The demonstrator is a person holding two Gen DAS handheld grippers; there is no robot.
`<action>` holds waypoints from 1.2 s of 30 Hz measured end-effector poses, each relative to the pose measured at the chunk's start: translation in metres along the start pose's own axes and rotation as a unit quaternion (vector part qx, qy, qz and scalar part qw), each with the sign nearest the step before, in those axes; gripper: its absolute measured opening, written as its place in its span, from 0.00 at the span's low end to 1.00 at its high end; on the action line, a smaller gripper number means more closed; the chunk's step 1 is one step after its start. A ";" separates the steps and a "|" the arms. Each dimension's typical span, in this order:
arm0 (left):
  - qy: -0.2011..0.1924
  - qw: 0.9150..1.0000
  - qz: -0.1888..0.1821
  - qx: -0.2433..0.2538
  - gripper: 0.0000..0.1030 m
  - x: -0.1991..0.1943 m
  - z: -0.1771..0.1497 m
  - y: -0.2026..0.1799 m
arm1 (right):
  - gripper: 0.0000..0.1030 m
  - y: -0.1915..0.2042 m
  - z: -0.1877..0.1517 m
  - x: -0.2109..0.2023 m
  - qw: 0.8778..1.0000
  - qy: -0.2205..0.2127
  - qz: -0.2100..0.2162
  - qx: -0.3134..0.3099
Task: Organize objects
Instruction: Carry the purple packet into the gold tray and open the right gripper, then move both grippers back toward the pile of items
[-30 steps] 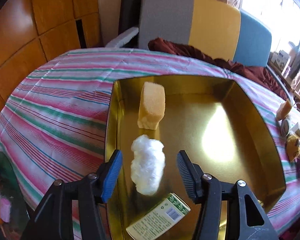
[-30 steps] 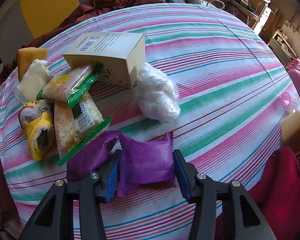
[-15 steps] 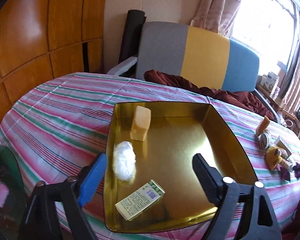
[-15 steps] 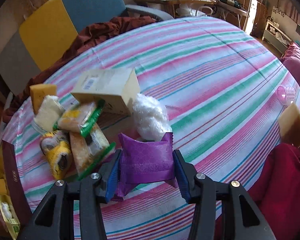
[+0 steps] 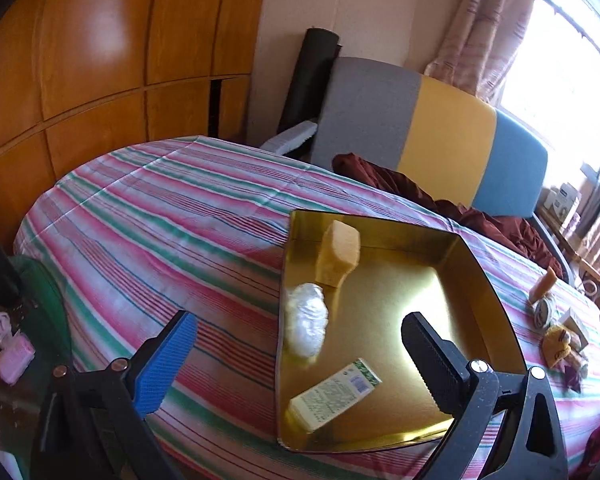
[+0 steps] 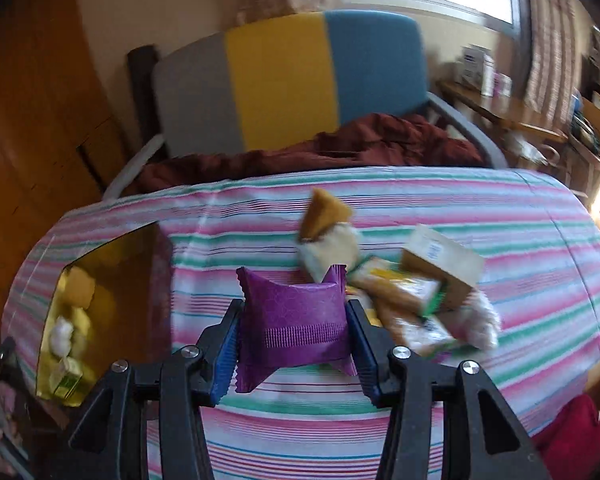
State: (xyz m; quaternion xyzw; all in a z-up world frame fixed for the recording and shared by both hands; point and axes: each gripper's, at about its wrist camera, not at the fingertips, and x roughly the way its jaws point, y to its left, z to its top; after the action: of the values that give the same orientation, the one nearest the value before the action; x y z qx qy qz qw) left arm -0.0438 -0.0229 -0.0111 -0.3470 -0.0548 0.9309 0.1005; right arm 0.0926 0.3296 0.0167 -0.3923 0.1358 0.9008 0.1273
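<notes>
A gold tray lies on the striped table and holds a yellow sponge, a white plastic wad and a green-and-white box. My left gripper hangs above the tray's near left corner; its jaws are opening and stand wide, with nothing between them. My right gripper is shut on a purple packet, lifted off the cloth. In the right wrist view the gold tray sits at the left, and a pile of items lies just beyond the packet: a sponge, a cardboard box and wrapped packs.
A grey, yellow and blue chair with a dark red cloth stands behind the table. Wooden panels line the left wall. A red cushion lies at the table's near right edge. Small items sit right of the tray.
My left gripper let go of the white wad, opened wide and drew back up from the tray. My right gripper lifted the purple packet off the table and swung toward the tray.
</notes>
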 end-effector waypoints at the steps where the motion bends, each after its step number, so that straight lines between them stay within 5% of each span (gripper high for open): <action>1: 0.001 1.000 0.005 -0.006 1.00 0.000 0.001 0.005 | 0.49 0.022 0.001 0.005 0.999 0.006 0.022 -0.024; 7: 0.005 0.998 0.036 -0.047 1.00 -0.001 0.002 0.039 | 0.49 0.153 -0.017 0.051 0.977 0.066 0.127 -0.156; 16: -0.005 0.995 0.054 -0.081 1.00 -0.003 0.000 0.064 | 0.50 0.254 -0.068 0.119 0.942 0.182 0.159 -0.235; 26: -0.016 0.995 0.063 -0.077 1.00 -0.002 -0.001 0.067 | 0.60 0.280 -0.090 0.127 0.929 0.199 0.191 -0.246; 29: -0.016 0.995 0.061 -0.072 1.00 -0.002 -0.001 0.064 | 0.83 0.273 -0.089 0.121 0.934 0.189 0.196 -0.233; 36: -0.019 0.997 0.056 -0.053 1.00 -0.005 -0.002 0.053 | 0.92 0.237 -0.077 0.097 0.953 0.140 0.188 -0.194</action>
State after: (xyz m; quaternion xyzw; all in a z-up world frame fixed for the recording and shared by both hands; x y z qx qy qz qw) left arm -0.0465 -0.0759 -0.0187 -0.3370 -0.0864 0.9371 0.0289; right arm 0.0002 0.0946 -0.0712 -0.4990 0.0462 0.8535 -0.1427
